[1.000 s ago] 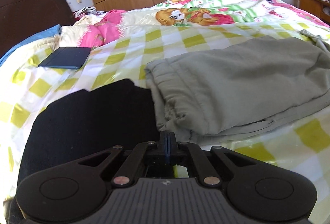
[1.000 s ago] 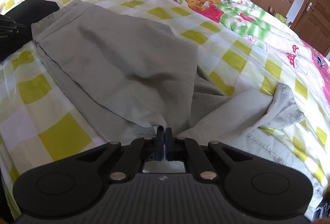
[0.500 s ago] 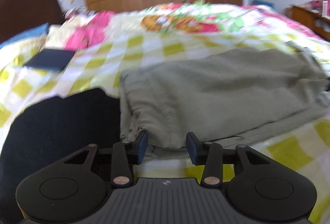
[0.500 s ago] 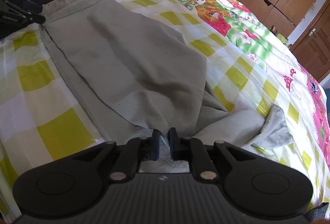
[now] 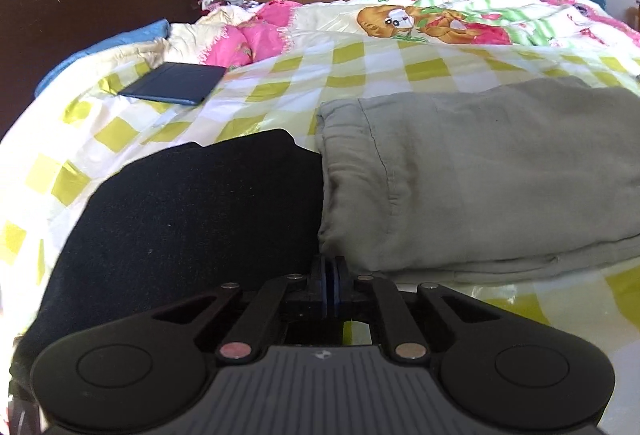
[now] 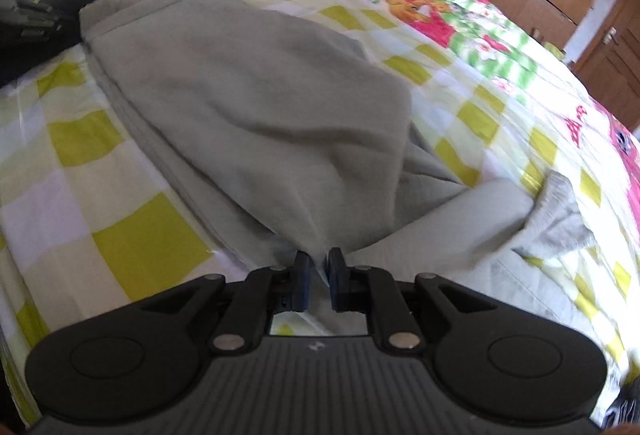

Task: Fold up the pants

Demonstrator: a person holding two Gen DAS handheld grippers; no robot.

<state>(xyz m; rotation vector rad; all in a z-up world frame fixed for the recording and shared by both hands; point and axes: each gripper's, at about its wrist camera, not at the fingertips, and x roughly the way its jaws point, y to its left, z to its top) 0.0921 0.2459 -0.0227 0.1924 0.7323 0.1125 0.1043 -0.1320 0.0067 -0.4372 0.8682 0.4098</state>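
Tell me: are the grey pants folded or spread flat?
Folded: the grey pants lie doubled, layered edges stacked along the near side.

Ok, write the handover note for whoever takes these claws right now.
Left claw: shut, at the waistband corner of the grey pants; unclear whether it pinches cloth.
Right claw: jaws slightly apart, a peak of pants cloth at its tips.
Pants lie on the checked bedspread, beside a black garment.
Done: halved lengthwise, it seems.
Left: leg ends are bunched; flatten them, then fold crosswise.
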